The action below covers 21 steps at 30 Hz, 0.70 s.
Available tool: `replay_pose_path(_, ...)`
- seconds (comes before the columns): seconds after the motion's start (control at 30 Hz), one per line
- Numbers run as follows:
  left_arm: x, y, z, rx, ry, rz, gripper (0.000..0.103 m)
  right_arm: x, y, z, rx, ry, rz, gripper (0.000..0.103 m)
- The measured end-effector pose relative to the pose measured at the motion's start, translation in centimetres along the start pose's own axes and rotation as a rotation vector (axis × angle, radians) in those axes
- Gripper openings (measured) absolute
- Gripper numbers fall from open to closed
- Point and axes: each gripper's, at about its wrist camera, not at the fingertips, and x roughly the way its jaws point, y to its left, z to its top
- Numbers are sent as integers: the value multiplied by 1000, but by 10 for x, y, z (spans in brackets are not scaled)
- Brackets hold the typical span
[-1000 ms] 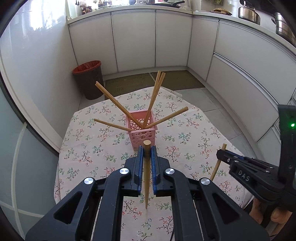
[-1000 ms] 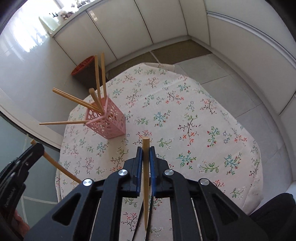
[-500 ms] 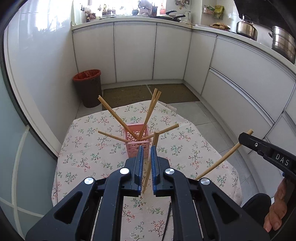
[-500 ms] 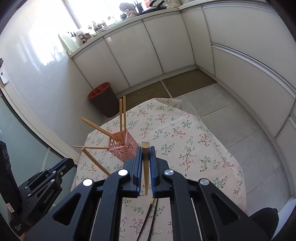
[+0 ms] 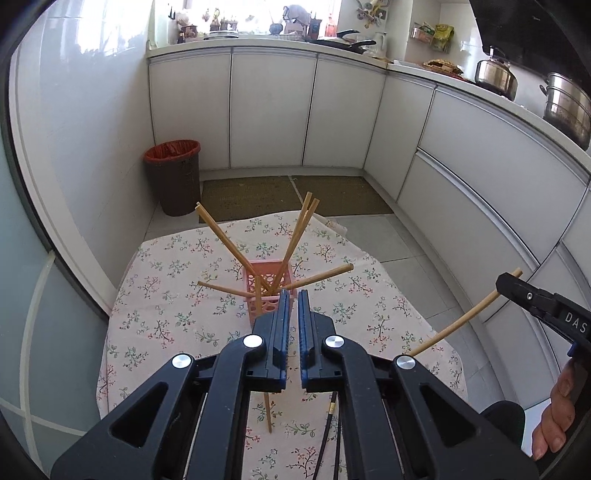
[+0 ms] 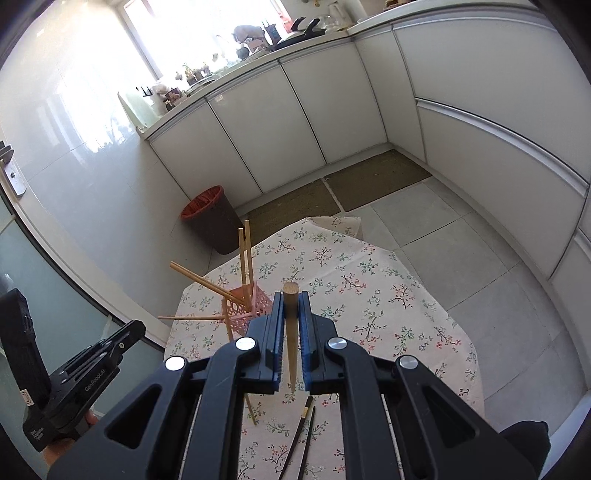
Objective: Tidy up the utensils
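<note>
light: bright daylight from window (image 6: 207, 33) | glare: blown out | edges: fisheye bending, dark vignette | focus: sharp

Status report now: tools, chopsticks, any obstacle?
Left tool shut, empty. Right tool shut on wooden chopstick. Pink basket ahead, crowded with splayed sticks.

- The pink basket (image 5: 271, 295) was partly covered at its near side by the left gripper (image 5: 291, 295); its base was not visible.
- Below that gripper, a wooden chopstick (image 5: 267, 413) showed only its lower tip; whether the pads held it could not be told.
- Near the basket, two dark chopsticks (image 6: 301, 435) ran out of the right wrist view's bottom edge.
- Right of the basket, a hand (image 5: 554, 417) was cut off by the frame edge.
</note>
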Motion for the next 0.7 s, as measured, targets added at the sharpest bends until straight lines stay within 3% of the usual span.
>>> replay_pose_path(0.13, 2, 13, 4, -26, 18, 0, 9, 7, -9, 2, 21, 21, 6, 8)
replay_pose_path(0.17, 8, 14, 3, -16, 54, -5, 17, 10, -11, 3, 24, 28, 7, 8)
replay_pose_path(0.2, 16, 14, -1, -10, 92, -3, 41, 12, -12, 2, 28, 32, 8, 8)
replay_pose_path(0.23, 28, 14, -7, -14, 128, 13, 57, 15, -12, 2, 30, 37, 9, 8)
replay_pose_path(0.33, 74, 15, -27, -17, 239, 58, 59, 23, -17, -2, 43, 57, 8, 8)
replay_pose_path(0.5, 141, 30, -51, -49, 341, 157, 63, 40, -26, -6, 60, 97, -1, 8)
replay_pose_path(0.7, 181, 42, -37, -118, 347, 158, 62, 59, -31, -8, 65, 137, -13, 8)
